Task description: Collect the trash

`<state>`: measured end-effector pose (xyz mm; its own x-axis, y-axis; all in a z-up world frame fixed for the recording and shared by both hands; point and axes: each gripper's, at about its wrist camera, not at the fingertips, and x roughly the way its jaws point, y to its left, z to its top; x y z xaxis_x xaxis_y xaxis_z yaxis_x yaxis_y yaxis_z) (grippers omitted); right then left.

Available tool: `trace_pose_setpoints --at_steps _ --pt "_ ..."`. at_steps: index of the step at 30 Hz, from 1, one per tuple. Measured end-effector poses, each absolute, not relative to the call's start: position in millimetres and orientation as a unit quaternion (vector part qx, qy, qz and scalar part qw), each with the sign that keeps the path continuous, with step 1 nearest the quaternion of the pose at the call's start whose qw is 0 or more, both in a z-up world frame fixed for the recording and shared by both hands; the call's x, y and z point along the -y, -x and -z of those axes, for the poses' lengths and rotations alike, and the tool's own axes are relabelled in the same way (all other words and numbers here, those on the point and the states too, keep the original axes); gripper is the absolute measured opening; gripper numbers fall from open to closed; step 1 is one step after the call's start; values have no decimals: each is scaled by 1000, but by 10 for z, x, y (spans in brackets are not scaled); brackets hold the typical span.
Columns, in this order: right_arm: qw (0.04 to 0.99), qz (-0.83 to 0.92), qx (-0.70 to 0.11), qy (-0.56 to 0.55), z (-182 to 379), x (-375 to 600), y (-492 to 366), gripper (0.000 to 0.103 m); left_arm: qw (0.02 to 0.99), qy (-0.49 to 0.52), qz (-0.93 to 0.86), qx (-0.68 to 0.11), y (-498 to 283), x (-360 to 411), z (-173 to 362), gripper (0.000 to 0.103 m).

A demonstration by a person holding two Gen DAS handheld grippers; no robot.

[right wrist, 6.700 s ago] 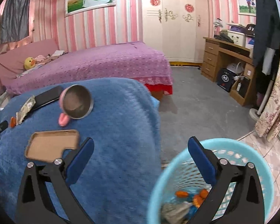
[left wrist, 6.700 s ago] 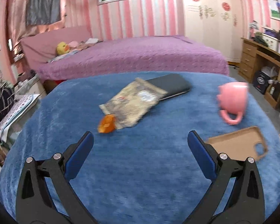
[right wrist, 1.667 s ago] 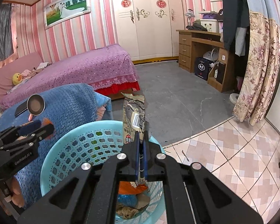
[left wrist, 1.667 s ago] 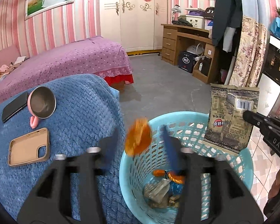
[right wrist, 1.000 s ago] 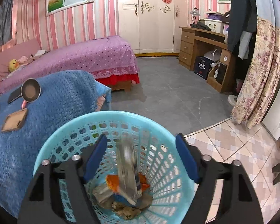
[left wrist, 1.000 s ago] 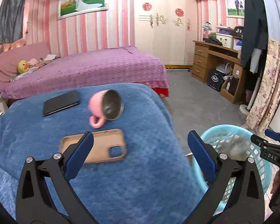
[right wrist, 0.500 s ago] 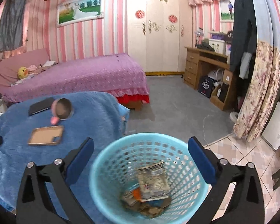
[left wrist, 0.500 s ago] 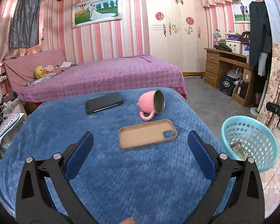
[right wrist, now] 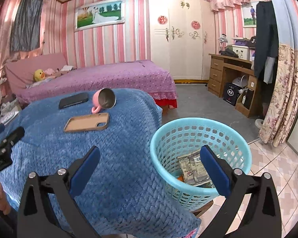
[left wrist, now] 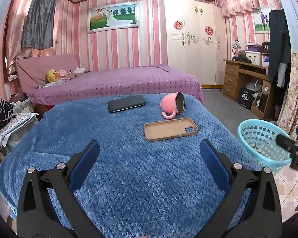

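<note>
A light blue plastic basket [right wrist: 200,130] stands on the floor beside the blue blanket-covered table [right wrist: 113,154]. Inside it lie a grey snack packet [right wrist: 192,168] and an orange scrap [right wrist: 180,178]. My right gripper [right wrist: 149,164] is open and empty, pulled back above the table's corner and the basket's near rim. In the left wrist view my left gripper [left wrist: 149,156] is open and empty over the near part of the blanket [left wrist: 129,168], with the basket [left wrist: 262,144] at the right. The right gripper's tip [left wrist: 288,140] shows there at the far right edge.
On the blanket lie a black phone [left wrist: 126,103], a pink mug [left wrist: 172,105] tipped on its side and a tan phone case [left wrist: 169,129]. Behind is a purple bed [left wrist: 117,83]. A wooden desk [right wrist: 232,75] and a flowered curtain [right wrist: 282,99] stand to the right.
Both grippers have drawn back from the basket. The snack packet and orange scrap were dropped into it, and both jaws opened wide. The left view now faces the table top.
</note>
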<state>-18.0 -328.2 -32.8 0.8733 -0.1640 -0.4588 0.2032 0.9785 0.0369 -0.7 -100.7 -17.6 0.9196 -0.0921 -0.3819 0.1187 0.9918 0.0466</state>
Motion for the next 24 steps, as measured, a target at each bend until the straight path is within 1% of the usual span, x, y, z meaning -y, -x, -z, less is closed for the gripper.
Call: trace_pose_setpoints --at_steps 7,24 --pt "971 114 -210 -20 277 3169 284 98 979 -33 66 -188 17 1026 205 98" --pt "974 110 -196 -2 231 3119 225 98 979 -33 77 -187 7 1008 226 97"
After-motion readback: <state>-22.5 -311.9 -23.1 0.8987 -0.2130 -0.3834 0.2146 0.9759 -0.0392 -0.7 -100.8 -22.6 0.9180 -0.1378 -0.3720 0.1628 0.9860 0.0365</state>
